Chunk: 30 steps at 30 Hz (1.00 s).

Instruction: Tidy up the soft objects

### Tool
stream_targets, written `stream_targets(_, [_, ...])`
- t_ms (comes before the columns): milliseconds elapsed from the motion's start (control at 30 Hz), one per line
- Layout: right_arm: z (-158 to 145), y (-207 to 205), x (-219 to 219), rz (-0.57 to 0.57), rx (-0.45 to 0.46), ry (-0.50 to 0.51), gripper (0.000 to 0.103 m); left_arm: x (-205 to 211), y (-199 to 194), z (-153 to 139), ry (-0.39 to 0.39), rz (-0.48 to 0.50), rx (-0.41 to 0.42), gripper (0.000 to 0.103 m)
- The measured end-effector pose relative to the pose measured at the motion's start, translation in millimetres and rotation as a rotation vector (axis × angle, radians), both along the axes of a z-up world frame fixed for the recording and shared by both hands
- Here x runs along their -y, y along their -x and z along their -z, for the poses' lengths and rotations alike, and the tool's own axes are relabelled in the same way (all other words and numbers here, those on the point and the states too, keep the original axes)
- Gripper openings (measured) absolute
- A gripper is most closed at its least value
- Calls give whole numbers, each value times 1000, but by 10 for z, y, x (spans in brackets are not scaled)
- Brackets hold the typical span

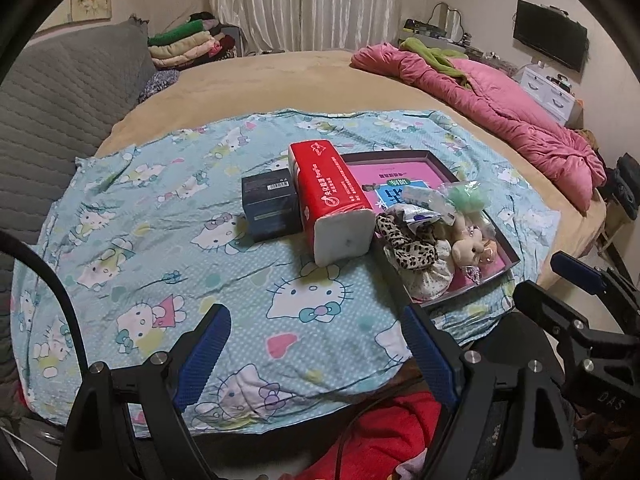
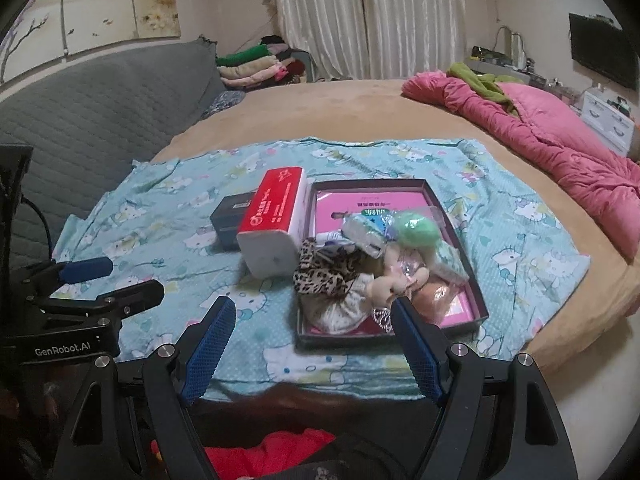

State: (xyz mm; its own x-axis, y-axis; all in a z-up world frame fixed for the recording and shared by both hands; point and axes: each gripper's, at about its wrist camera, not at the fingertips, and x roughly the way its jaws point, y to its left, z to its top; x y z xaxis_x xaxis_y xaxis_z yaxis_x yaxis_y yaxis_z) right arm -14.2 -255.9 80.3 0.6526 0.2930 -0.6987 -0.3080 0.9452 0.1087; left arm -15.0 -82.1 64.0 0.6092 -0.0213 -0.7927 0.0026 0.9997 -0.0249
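On my left a grey quilted sofa (image 1: pixel 68 92) backs the tan bed (image 1: pixel 256 80). My left gripper (image 1: pixel 316 344) hangs spread wide over the blue cat-print sheet (image 1: pixel 160 248), holding nothing. Mid-sheet sit a dark box (image 1: pixel 270 204), a red tissue pack (image 1: pixel 332 200) and a shallow tray (image 2: pixel 452 248) heaped with soft toys (image 2: pixel 368 276). My right gripper (image 2: pixel 314 340) gapes empty just before the tray. A pink quilt (image 2: pixel 560 144) lies far right.

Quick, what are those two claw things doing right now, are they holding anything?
Left gripper: open, fingers spread, holding nothing.
Right gripper: open, fingers spread, holding nothing.
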Motion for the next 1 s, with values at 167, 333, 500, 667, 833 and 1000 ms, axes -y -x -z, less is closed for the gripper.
stream_targets(167, [24,-5,-3,-3,-15,-10,81,43,14,8,-5,8,-7,87])
stream_targets(333, [47,4,-53,-25,-20,-6,81,63,13,36,-5,9,-18,87])
stream_targets(500, [57,2,-57,-29,-22,-6,81,76,15,73,-2,11,-27,87])
stream_targets(667, [90,-8,-44,-18,-41,-19,81,69,10,121,3,9,-40,87])
stream_targets(833, [105,-24,-29,-8,-46,-21,81,45,9,151,11,3,-48,87])
stream_targets(1000, [112,-23,-42,-16,-45,-16,81,39,9,154,12,3,-49,87])
